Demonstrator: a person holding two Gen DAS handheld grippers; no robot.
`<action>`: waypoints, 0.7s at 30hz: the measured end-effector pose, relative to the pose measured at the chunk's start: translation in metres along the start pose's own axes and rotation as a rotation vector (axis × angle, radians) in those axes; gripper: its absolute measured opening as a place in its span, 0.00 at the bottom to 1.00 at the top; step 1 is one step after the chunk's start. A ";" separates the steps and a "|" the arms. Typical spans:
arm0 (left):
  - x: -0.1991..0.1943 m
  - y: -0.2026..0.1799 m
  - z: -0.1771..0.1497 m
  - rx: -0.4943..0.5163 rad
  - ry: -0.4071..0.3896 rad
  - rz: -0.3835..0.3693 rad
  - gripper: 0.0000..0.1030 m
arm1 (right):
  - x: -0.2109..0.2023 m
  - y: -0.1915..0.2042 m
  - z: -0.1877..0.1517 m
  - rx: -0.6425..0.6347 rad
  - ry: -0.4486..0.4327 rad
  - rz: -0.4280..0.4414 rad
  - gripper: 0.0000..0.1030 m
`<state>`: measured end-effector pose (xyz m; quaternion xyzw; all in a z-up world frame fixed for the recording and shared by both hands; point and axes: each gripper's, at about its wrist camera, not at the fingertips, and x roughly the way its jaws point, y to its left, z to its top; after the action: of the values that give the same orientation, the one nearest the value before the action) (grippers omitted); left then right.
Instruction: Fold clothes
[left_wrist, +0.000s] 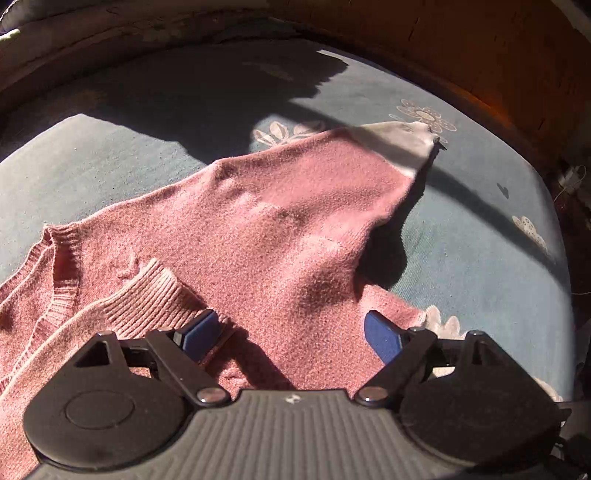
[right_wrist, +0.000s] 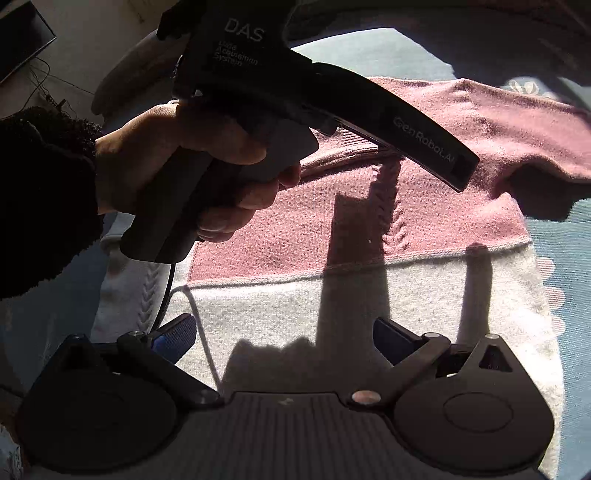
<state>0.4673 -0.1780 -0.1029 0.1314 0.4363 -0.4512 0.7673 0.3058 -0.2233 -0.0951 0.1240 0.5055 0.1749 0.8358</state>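
Pink-and-white sweater (left_wrist: 258, 236) on blue floral bedcover (left_wrist: 480, 266), left tool (left_wrist: 291, 332) and right tool (right_wrist: 284, 339) wide open, empty

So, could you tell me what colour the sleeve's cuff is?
White, on the cuff of the pink sweater; left wrist view.

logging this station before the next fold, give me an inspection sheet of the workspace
surface: blue flowered bedspread, partly in sun, partly in shadow
job's things: pink and white sweater spread out, one sleeve stretched away, collar near the left claw
clutter: nothing seen
grippers: left claw open over the pink part; right claw open over the white band; neither holds cloth
cables: black cord hangs from the left handle
surroundings: wooden board behind the bed; dark screen with wires on the floor
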 end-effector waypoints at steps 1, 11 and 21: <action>-0.001 -0.004 0.004 0.021 -0.005 0.006 0.83 | -0.002 -0.004 0.000 0.007 -0.001 -0.001 1.00; 0.003 0.025 0.010 -0.086 0.012 0.125 0.84 | -0.015 -0.030 -0.001 0.050 -0.014 0.012 1.00; 0.006 0.022 0.027 -0.117 -0.035 0.104 0.84 | -0.004 -0.036 -0.012 0.058 0.044 0.025 1.00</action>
<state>0.5012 -0.1854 -0.0954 0.1009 0.4409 -0.3867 0.8036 0.2994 -0.2569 -0.1116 0.1506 0.5269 0.1735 0.8183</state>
